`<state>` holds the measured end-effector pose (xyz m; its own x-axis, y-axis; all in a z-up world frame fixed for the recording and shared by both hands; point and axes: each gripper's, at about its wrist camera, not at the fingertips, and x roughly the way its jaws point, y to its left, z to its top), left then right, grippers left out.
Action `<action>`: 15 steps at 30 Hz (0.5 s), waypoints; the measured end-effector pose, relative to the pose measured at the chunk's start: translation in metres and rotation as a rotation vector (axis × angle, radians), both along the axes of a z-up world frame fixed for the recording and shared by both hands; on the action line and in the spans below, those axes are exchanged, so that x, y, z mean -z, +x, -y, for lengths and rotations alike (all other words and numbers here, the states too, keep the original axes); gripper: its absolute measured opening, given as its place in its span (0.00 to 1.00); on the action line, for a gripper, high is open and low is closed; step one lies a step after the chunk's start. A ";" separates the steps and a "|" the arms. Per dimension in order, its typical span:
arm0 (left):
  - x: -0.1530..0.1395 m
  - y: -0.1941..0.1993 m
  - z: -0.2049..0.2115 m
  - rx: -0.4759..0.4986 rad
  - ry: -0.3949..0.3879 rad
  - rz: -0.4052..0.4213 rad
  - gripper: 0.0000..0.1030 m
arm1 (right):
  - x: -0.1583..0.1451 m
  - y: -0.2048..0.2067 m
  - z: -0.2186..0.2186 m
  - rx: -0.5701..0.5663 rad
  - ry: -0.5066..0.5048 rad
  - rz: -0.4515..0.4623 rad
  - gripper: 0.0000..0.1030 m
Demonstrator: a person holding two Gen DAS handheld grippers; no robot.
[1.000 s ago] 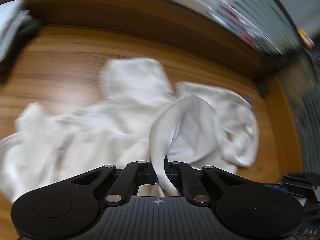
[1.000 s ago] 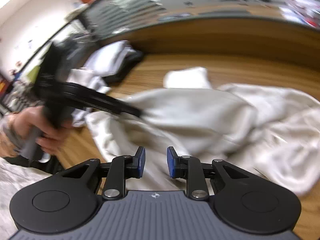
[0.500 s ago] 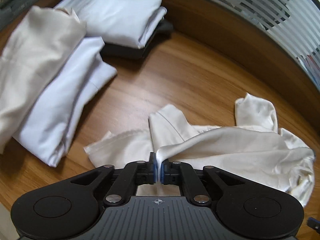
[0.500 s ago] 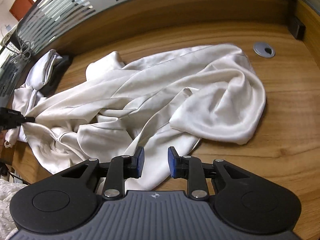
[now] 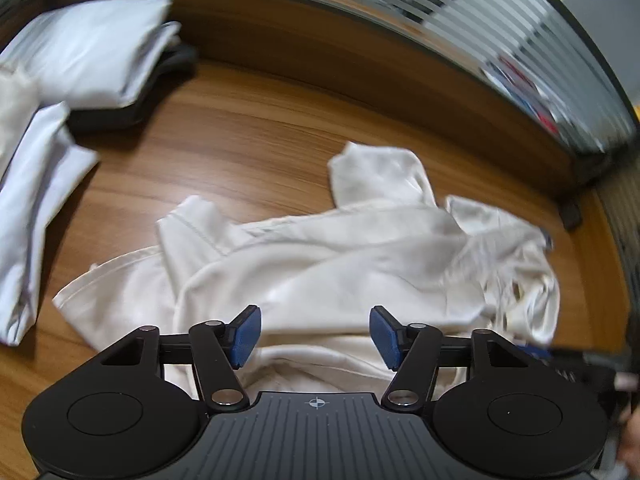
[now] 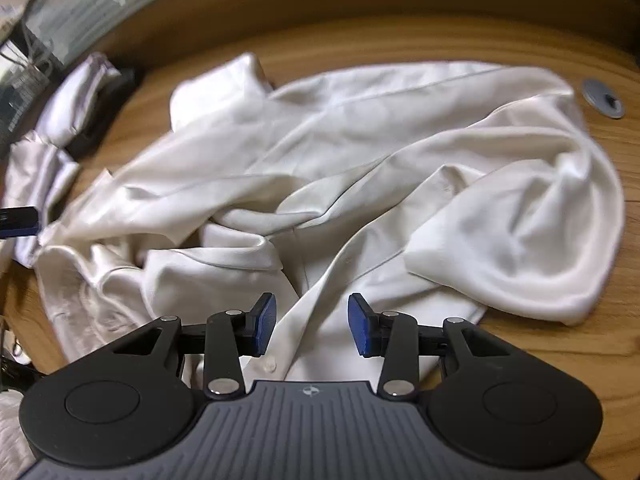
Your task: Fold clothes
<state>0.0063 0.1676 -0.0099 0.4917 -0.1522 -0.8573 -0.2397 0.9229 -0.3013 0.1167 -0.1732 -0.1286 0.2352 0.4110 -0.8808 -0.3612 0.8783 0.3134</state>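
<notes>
A cream-white shirt [image 5: 328, 264] lies crumpled on the wooden table [image 5: 248, 140], spread from the near left to the far right. My left gripper [image 5: 315, 334] hovers open over its near edge with nothing between the blue pads. In the right wrist view the same shirt [image 6: 360, 168] fills the middle, with its button placket and a button just below my right gripper [image 6: 312, 326], which is open and holds nothing. The left gripper's blue tip [image 6: 20, 222] shows at the left edge, beside the shirt's far corner.
Folded white garments [image 5: 92, 48] rest on a dark one at the back left, with more folded white cloth [image 5: 36, 184] nearer. A raised wooden rim and striped glass run along the back. A grey cable grommet [image 6: 603, 98] sits in the table at right.
My left gripper has let go of the shirt fold it was pinching and now stands wide open. My right gripper has opened wider and moved closer over the shirt.
</notes>
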 end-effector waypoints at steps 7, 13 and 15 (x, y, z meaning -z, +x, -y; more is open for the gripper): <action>0.005 0.018 0.036 0.125 0.040 0.001 0.70 | 0.016 0.002 -0.009 -0.026 -0.056 0.019 0.01; 0.010 0.036 0.067 0.262 0.093 0.020 0.73 | -0.007 -0.012 0.032 0.046 -0.015 0.043 0.01; 0.013 0.043 0.077 0.308 0.107 0.022 0.73 | -0.013 -0.023 0.057 0.093 -0.018 0.046 0.01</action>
